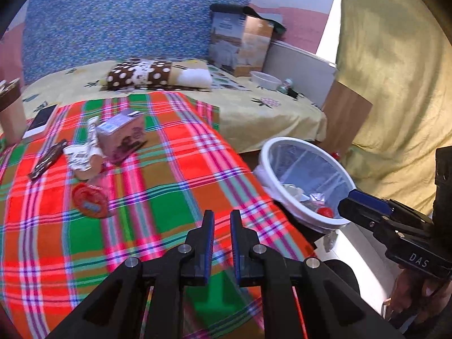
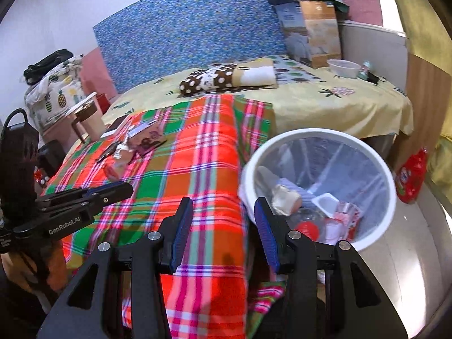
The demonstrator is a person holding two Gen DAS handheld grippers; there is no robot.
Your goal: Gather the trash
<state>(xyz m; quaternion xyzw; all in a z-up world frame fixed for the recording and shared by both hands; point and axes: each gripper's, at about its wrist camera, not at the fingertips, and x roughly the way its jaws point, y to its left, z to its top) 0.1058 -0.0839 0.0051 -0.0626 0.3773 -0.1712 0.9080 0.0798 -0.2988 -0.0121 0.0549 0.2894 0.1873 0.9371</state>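
Note:
A white trash bin (image 2: 316,138) with a clear liner stands on the floor beside the bed and holds several pieces of trash; it also shows in the left wrist view (image 1: 265,152). On the plaid blanket (image 1: 169,169) lie a pink carton (image 1: 121,135), crumpled white wrapping (image 1: 82,155), a dark wrapper (image 1: 46,159) and a red wrapper (image 1: 89,200). My left gripper (image 1: 219,220) hovers over the blanket, jaws narrowly apart and empty. My right gripper (image 2: 223,209) is open and empty, at the bin's near rim.
A yellow sheet (image 1: 268,113) covers the bed, with a dotted pillow (image 1: 138,73), a white bowl (image 1: 265,80) and a cardboard box (image 1: 240,45). A phone (image 1: 42,120) and a cup (image 1: 11,110) sit at the left. A red packet (image 2: 411,175) lies on the floor.

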